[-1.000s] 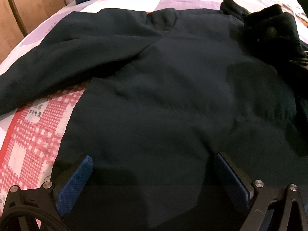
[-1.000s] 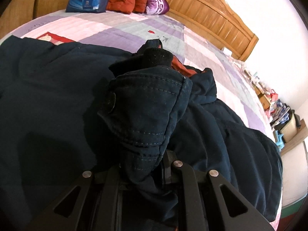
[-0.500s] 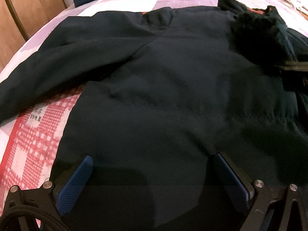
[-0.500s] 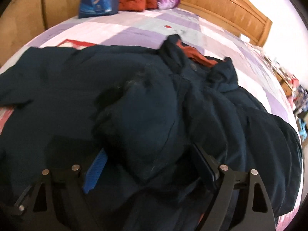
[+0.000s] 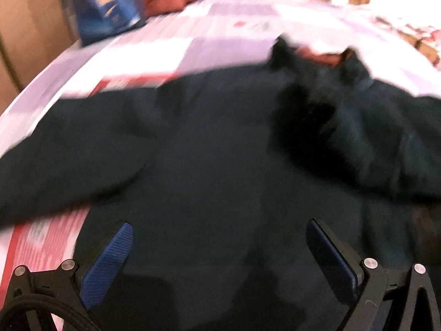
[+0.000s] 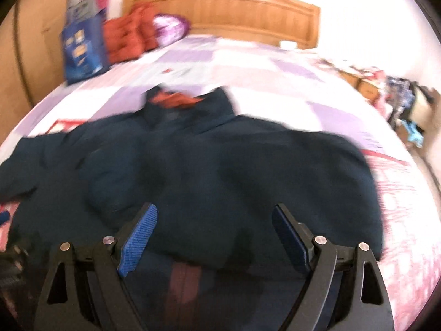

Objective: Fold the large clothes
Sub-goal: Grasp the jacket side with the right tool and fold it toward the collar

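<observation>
Jacket [image 5: 220, 151] fills the blurred left wrist view, spread on the bed [image 5: 234, 47], one sleeve reaching toward 9 o'clock and the collar bunched near 1 o'clock. Left gripper [image 5: 219, 245] hangs over it, tongs apart, holding nothing.

Right wrist view: right gripper [image 6: 213, 231] has tongs apart above the jacket; headboard [image 6: 220, 8] at 12 o'clock, cushion [image 6: 129, 35] at 11.

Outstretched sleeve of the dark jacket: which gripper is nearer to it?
Left. The left gripper hovers just right of the sleeve; the right gripper is farther right, across the jacket body.
</observation>
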`<state>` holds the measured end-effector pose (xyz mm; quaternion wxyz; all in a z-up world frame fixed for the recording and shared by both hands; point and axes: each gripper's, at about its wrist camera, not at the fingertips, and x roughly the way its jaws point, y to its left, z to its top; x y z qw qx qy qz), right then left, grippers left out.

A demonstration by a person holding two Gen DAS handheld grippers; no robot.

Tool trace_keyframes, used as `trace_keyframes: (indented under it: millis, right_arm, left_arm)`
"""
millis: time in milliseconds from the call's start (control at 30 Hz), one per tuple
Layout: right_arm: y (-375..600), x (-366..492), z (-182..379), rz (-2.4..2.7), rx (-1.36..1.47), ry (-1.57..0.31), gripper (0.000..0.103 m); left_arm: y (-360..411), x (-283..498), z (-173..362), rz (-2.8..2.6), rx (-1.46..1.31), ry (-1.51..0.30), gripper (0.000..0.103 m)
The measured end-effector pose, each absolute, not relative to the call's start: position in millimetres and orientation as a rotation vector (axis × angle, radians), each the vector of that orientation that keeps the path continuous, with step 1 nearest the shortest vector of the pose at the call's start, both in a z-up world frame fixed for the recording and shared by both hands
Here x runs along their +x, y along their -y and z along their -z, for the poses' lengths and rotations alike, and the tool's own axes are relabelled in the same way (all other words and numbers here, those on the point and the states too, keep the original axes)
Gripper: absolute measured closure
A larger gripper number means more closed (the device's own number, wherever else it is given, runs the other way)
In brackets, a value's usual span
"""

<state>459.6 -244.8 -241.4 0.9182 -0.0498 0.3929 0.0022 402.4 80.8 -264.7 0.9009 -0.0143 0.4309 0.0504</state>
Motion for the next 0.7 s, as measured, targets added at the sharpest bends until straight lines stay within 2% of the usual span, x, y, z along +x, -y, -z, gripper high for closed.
trace_keyframes:
  millis: [233, 333, 367, 400, 467, 633, 700]
  right_arm:
    - [344.4, 493.9, 231.0, 0.217, -0.017, -0.774, 0.015]
    - [366.8, 515.5, 270.4, 0.161, 0.004, -0.943, 0.015]
    - [370.2, 516.9, 281.1, 0.146, -0.002, -0.980, 0.015]
    - [374.8, 514.0, 292.5, 0.118, -0.015, -0.999, 0.015]
    - [386.8, 498.4, 299.2, 0.074, -0.026, -0.947, 0.015]
    - [391.4, 487.2, 291.7, 0.030, -0.052, -0.943, 0.015]
    - [395.0, 479.7, 270.1, 0.022, -0.013, -0.853, 0.015]
  left_arm:
    - [-13.3, 493.7, 231.4, 0.029, -0.047, -0.798, 0.000]
    - [8.7, 527.6, 260.9, -0.019, 0.029, -0.866, 0.000]
    - [2.3, 538.6, 290.9, -0.108, 0.074, -0.970, 0.000]
    - [-11.6, 542.1, 312.9, -0.110, 0.029, -1.052, 0.000]
    - [-47.0, 531.3, 329.6, -0.059, -0.185, -1.057, 0.000]
    - [-19.1, 511.8, 307.0, -0.119, 0.041, -0.979, 0.002]
    - [-15.1, 506.1, 286.9, -0.111, 0.031, -0.935, 0.004]
